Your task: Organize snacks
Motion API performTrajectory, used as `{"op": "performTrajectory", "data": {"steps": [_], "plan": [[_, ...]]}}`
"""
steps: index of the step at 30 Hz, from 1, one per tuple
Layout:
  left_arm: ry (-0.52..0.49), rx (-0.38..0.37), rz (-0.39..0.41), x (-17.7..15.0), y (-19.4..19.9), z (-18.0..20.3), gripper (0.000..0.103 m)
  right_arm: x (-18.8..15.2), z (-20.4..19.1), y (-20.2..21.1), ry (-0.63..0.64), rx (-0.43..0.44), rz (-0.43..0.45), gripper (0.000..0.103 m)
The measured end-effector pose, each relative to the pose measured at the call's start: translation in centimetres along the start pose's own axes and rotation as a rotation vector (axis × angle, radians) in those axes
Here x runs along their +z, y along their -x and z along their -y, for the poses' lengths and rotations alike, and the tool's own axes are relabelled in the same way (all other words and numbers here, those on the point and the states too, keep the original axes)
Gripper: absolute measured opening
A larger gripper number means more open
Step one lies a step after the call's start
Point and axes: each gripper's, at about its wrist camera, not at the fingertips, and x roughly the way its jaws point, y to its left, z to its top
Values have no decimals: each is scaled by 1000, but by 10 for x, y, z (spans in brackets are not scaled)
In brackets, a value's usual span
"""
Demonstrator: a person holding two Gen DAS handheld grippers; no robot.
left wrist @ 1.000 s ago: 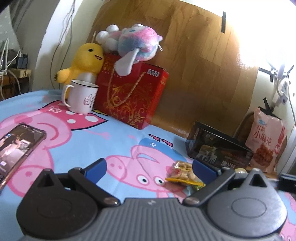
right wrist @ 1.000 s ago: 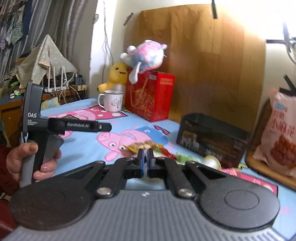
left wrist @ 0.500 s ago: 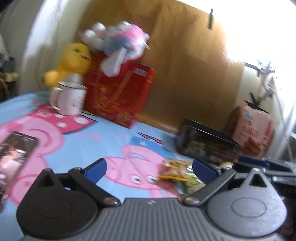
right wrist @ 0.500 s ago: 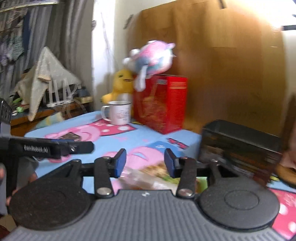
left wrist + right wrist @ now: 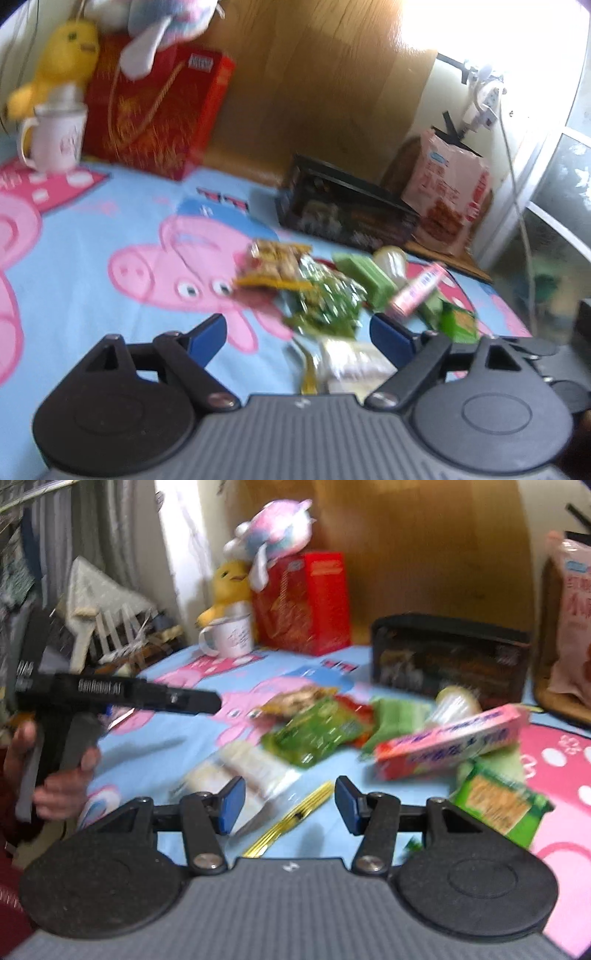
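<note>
Both wrist cameras are looking forward and downward over their claws, close above the bed, sharing the snack pile [image 5: 325,295] [image 5: 317,731].

cloth [image 5: 92,229]: blue, pink pigs | box [image 5: 448,740]: pink | packet [image 5: 314,734]: green | tin [image 5: 450,664]: black

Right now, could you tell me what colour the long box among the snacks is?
Pink long box, best seen from the right wrist.

a wooden board [image 5: 314,92] leans against the pale wall [image 5: 439,96] behind the cartoon-pig bedsheet [image 5: 92,229]. bright daylight floods from a window [image 5: 554,177] at right; grey curtains [image 5: 92,531] hang left.
</note>
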Motion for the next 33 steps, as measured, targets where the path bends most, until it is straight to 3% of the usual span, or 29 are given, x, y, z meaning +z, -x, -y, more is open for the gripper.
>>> {"op": "performTrajectory", "data": {"steps": [4,6,7,8,9,10,12,17,22,27,33], "plan": [[22,-95,-114,-8,-9,1,83,-6,-6,-7,52,28,-45,70],[8,-101,-161,-15,-21,4,65,-8,-8,-13,77,34,-74,70],[-10,-96,-146,-17,-22,7,55,-10,-9,-18,92,42,-86,71],[1,-130,-169,-18,-27,9,51,-10,-14,-20,119,44,-78,69],[24,-153,-179,-16,-28,11,51,-10,-18,-22,146,47,-77,57],[17,-127,-168,-14,-28,15,51,-9,-23,-25,166,41,-73,49],[-28,-104,-136,-8,-25,24,50,-2,-26,-27,177,16,-67,42],[-60,-156,-36,38,-20,40,49,25,-11,-9,164,-8,42,42],[-140,-162,43,106,-66,67,49,78,30,-5,165,-101,126,42],[-153,-136,28,157,-142,82,50,123,93,-29,98,-182,87,41],[-118,-87,-2,172,-203,78,52,133,142,-60,21,-234,18,41]]}}
